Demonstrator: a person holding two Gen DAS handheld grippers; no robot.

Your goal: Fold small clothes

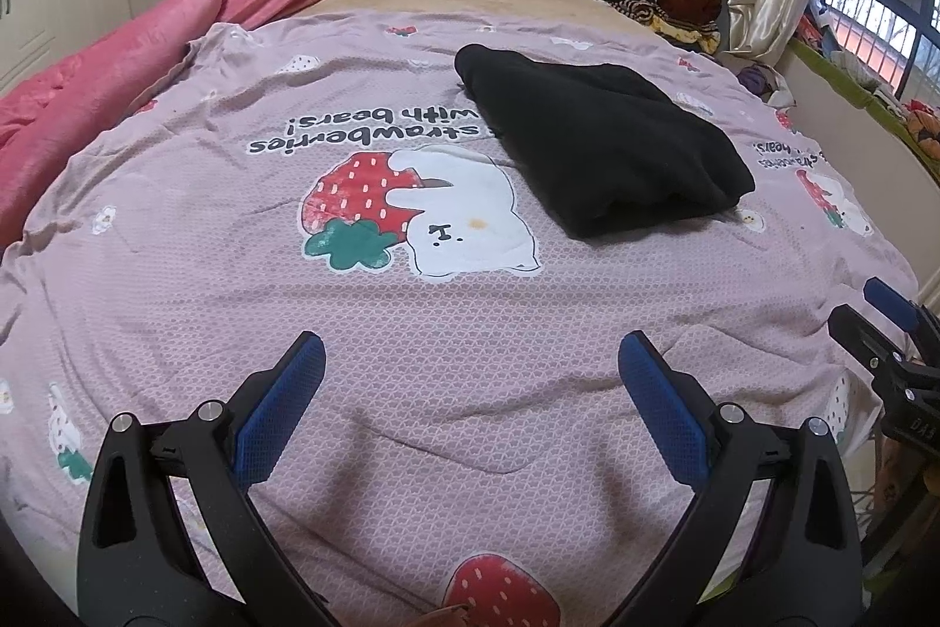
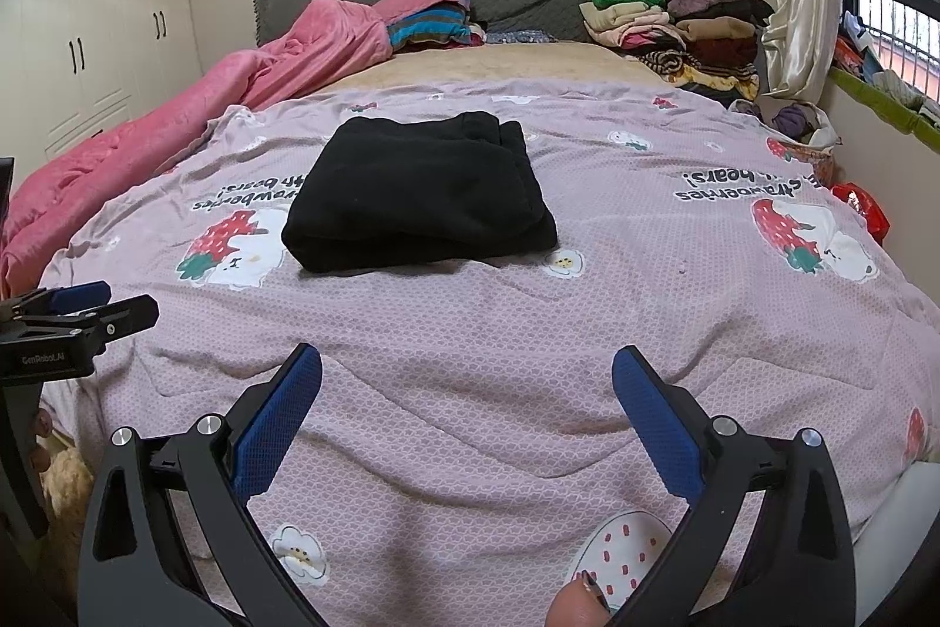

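Lying folded into a thick rectangle on the pink strawberry-print bedspread [image 2: 646, 333], the black garment [image 2: 420, 195] sits well ahead of both tools, with nothing touching it. Seen from the left tool [image 1: 470, 362], whose fingers are spread wide and hold nothing, it lies ahead and to the right. The right tool [image 2: 467, 368], likewise spread and holding nothing, hovers over the near edge of the bed, with the garment ahead and slightly left.
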